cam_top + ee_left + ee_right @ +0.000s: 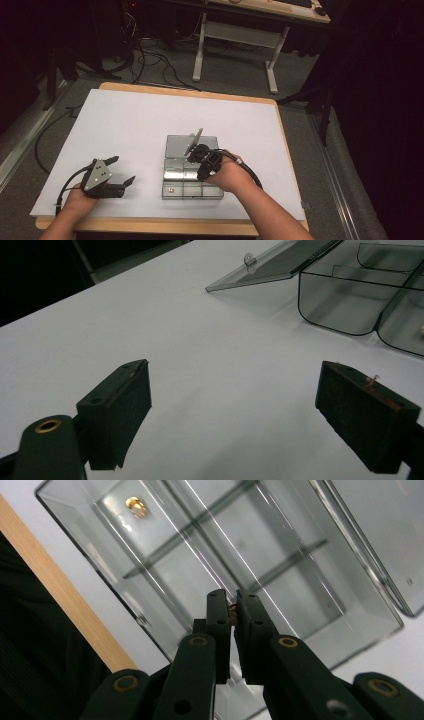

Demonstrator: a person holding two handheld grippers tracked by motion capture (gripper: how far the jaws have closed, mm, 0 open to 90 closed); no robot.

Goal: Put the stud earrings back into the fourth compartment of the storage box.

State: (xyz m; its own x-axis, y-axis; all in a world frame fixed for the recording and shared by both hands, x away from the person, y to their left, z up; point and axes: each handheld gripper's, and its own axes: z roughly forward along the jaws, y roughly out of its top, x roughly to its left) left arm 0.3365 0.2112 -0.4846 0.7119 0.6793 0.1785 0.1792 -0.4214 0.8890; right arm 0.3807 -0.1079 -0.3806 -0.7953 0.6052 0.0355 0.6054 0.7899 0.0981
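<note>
— We're at a table (150, 107) with a white top and a wooden edge, in a dark room; behind it, at twelve o'clock, stands a desk frame (235, 37) with loose cables (150, 55) on the grey floor.

— And the box?

— We see a clear plastic box (172, 192) with compartments just right of the table's middle, its lid (176, 145) lying open flat at the box's twelve o'clock side. One small brass piece (171, 190) sits in the compartment at the box's seven o'clock corner; the other compartments we can see look bare.

— What are our tongs doing?

— Our right gripper (232, 611) hangs over the box, its jaws clenched on a second tiny brass bit (233, 608) pinched at the tips, above a middle compartment. Our left gripper (125, 170) rests on the white top at the box's nine o'clock, well apart from it, jaws spread wide with nothing between them.

— Anything in the way?

— Our right hand (227, 175) and its cable (250, 172) cover the box's right side in the high view.
</note>
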